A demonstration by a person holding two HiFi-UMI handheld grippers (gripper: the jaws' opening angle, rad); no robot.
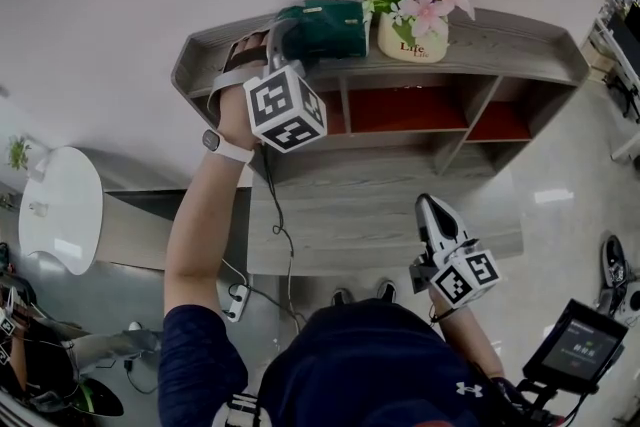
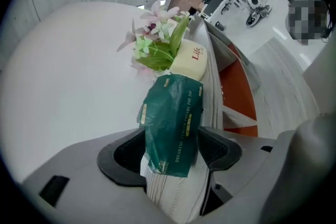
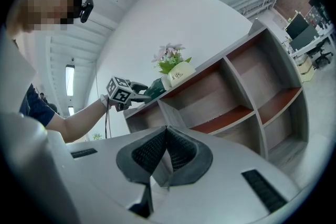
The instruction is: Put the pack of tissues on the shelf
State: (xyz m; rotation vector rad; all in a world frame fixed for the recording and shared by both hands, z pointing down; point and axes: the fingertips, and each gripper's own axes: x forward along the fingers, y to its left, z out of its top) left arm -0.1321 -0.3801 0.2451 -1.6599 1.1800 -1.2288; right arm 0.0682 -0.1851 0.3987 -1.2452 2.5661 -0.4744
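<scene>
While pack of tissues (image 1: 325,27) lies lengthwise along shelf (image 1: 520,50) (end toward flowerpot (image 1: 410,40)), left fingers (image 2: 125,159) apart around it, right fingers (image 3: 152,152) closed

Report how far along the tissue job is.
Done: the pack lies on the top shelf, beside the flower pot. In hand: the left tongs stand open around it. Still to do: draw them back clear. The right tongs are shut and empty.
</scene>
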